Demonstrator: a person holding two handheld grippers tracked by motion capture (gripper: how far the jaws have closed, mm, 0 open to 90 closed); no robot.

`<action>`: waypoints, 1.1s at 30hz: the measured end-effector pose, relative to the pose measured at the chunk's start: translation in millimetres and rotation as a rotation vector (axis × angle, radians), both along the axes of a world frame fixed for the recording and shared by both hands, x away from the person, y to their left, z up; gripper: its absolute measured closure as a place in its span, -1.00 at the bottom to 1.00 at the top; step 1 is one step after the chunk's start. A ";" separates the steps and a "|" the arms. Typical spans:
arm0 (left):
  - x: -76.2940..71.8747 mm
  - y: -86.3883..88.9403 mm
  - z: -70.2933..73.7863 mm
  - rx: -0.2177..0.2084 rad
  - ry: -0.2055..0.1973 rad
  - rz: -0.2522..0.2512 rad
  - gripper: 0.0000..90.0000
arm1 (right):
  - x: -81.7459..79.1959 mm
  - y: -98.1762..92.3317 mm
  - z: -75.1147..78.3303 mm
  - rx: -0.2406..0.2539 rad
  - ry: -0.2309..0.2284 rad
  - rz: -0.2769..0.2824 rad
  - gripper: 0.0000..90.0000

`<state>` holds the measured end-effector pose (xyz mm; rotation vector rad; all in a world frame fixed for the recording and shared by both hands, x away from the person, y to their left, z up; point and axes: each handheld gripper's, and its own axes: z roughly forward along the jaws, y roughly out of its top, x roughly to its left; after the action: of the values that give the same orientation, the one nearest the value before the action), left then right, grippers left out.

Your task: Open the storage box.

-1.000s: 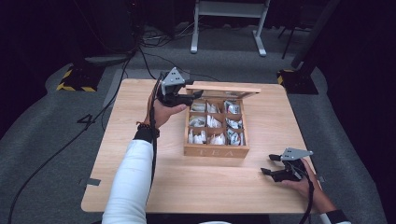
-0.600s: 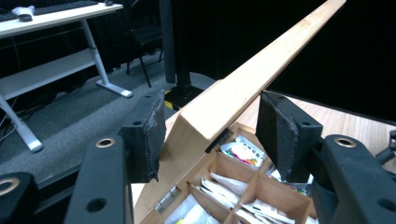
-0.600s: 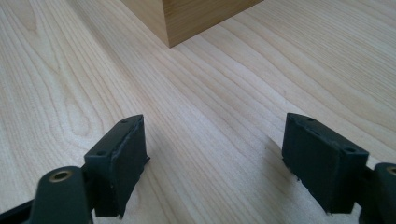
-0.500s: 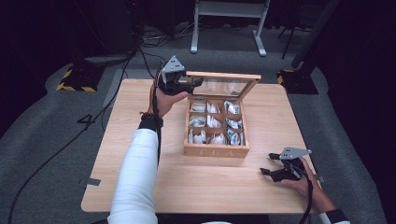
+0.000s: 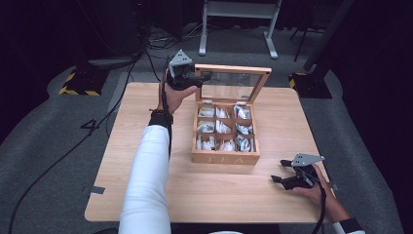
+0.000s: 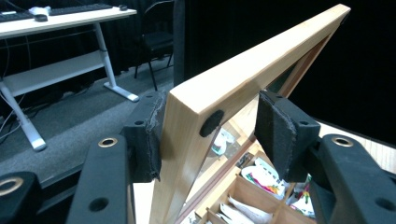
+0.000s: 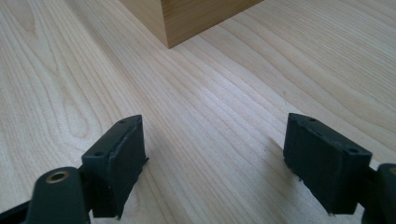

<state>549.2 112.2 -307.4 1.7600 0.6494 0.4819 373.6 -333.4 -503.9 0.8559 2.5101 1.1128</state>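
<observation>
A wooden tea box (image 5: 224,158) sits mid-table, its compartments holding several tea bags (image 5: 221,127). Its glass-paned lid (image 5: 234,70) stands raised, nearly upright, at the box's far side. My left gripper (image 5: 202,77) is shut on the lid's left front corner. In the left gripper view the lid's wooden frame (image 6: 261,51) runs between the pads (image 6: 149,135) of that gripper (image 6: 208,126). My right gripper (image 5: 280,171) rests low on the table at the front right. Its jaws (image 7: 212,158) have just been opening, with nothing between them, and the box's corner (image 7: 187,18) lies ahead.
The pale wood table (image 5: 282,122) has bare room on both sides of the box and in front of it. Cables (image 5: 97,126) trail over the grey floor at the left. A white desk frame (image 5: 238,19) stands behind, and a yellow-black striped base (image 5: 78,83) sits at the table's far left corner.
The left gripper has swung the lid up from nearly flat over the box to nearly upright, moving up and away. The right hand has stayed where it was.
</observation>
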 end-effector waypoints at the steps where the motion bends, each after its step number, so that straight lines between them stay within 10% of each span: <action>1: 1.8 0.1 0.1 -0.003 0.001 0.001 -0.01 | 0.0 0.0 0.0 0.000 0.000 0.000 -0.53; 33: 51.7 -4.1 -16.9 0.001 0.038 0.157 0.21 | 1.0 0.6 -0.2 0.003 0.001 -0.006 -0.55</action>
<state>600.9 108.1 -324.3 1.7299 0.8181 0.5570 374.6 -332.8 -504.0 0.8642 2.5058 1.1147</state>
